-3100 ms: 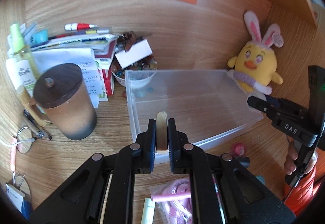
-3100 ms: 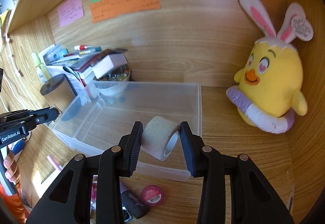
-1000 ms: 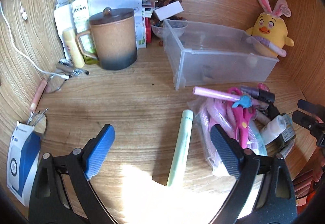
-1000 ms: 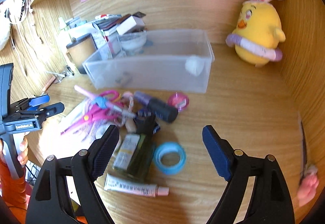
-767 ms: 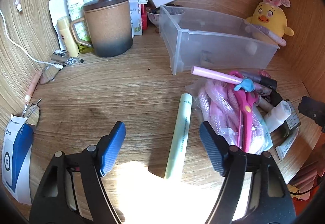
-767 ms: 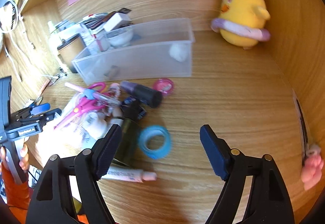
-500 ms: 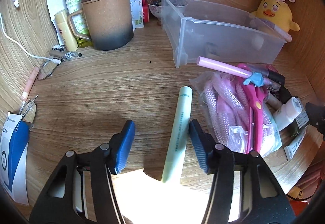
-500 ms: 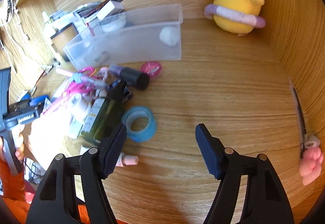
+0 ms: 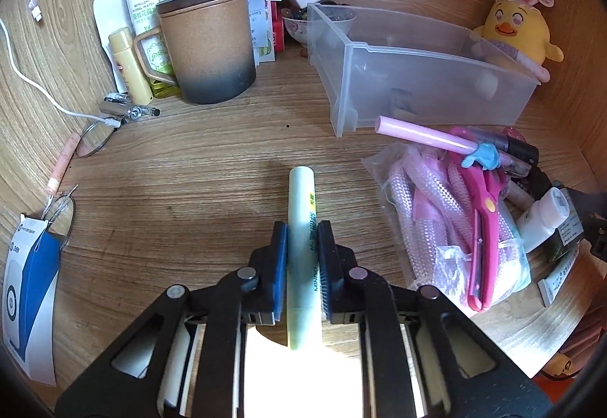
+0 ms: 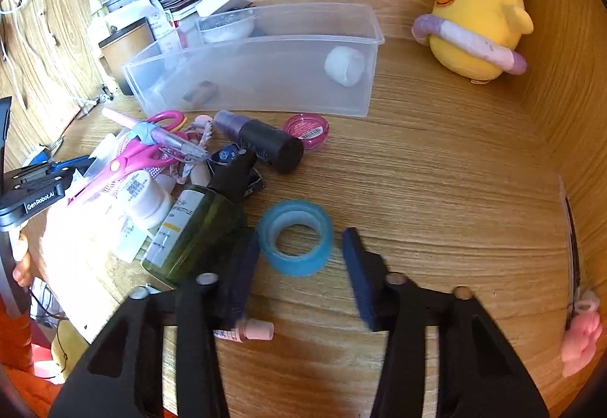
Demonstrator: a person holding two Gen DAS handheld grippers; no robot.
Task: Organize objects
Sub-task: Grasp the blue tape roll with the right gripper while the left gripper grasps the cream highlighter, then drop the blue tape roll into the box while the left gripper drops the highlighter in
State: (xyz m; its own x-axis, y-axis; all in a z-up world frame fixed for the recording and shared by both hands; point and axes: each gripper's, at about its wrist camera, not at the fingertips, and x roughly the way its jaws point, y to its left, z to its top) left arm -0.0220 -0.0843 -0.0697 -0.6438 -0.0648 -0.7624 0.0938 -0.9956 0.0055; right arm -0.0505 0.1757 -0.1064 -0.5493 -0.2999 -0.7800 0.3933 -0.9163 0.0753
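Pale green marker [image 9: 302, 228] lies on the wooden desk [image 9: 189, 183], its long axis in line with the left gripper [image 9: 302, 247], capped tip pointing away toward the clear bin [image 9: 417, 76]; jaws closing, both pads already against its barrel. To the right, the blue tape roll [image 10: 296, 236] lies flat, hole upward, on the desk beside the green bottle [image 10: 197, 228]. It sits between the right gripper [image 10: 299, 258] fingers; jaws closing, with a gap remaining on the right side.
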